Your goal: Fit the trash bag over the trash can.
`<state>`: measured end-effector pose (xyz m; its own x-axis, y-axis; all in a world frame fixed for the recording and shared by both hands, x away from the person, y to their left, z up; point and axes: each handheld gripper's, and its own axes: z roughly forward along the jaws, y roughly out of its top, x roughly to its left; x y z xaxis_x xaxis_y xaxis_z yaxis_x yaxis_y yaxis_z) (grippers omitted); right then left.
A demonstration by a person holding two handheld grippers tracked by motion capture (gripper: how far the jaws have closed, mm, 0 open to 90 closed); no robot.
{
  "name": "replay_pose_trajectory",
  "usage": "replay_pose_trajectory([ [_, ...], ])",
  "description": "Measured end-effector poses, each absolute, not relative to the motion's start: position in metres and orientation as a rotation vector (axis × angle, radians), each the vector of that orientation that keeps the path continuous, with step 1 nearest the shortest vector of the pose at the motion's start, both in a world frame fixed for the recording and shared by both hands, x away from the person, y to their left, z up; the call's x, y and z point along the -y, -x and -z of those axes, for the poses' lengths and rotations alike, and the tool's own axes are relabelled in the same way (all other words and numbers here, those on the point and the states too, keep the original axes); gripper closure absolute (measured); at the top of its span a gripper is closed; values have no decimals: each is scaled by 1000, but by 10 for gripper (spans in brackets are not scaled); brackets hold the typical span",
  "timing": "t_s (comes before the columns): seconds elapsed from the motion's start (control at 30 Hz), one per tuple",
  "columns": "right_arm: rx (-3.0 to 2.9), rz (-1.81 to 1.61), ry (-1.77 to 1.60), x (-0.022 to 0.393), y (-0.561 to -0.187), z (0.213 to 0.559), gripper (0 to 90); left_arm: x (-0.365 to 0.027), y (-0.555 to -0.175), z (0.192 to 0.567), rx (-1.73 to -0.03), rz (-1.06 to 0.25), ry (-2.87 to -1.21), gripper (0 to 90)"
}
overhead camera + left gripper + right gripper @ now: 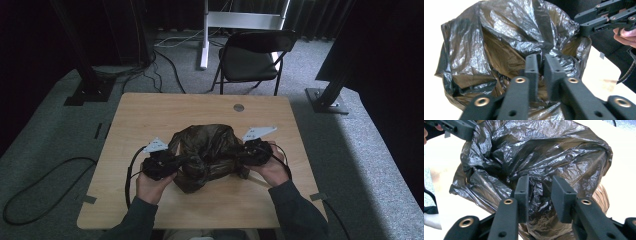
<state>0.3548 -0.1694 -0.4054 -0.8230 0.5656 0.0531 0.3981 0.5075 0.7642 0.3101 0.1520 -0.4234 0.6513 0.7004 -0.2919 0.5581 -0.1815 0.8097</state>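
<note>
A crumpled black plastic bag (207,155) lies on the wooden table (150,115), directly between the two grippers, and the step in hand is judged to be the gathering or bunching of its film from both sides. The left gripper (541,65) is seen with its jaws drawn almost together, a thin fold of film apparently pinched in the narrow slit just ahead of the tips; the bag spreads beyond and to either side of them. The right gripper (539,188) is held about half open, a ridge of wrinkled film rising in the gap, but it cannot be told whether the pads press on it, so no firm hold is claimed. The next move is judged to call for that gap to be closed on the fold before anything is lifted or pulled, since loose film slips readily. Whatever the bag contains is hidden by the dark film; in the high view both sets of jaws are lost against the bag.
</note>
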Motion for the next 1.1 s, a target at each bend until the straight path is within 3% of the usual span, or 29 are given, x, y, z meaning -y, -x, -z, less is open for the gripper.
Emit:
replay_pose_trajectory([
  [0.07,-2547,-1207,-824,169,-355,406,720,-152,-310,422,-989,-189,-1867,898],
  [0.4,-2529,-1200,-823,175,-354,406,880,-164,-322,421,-1013,-233,-1852,900],
  [1.1,-2473,-1179,-953,200,-366,416,898,-211,-351,440,-1190,-232,-1720,900],
])
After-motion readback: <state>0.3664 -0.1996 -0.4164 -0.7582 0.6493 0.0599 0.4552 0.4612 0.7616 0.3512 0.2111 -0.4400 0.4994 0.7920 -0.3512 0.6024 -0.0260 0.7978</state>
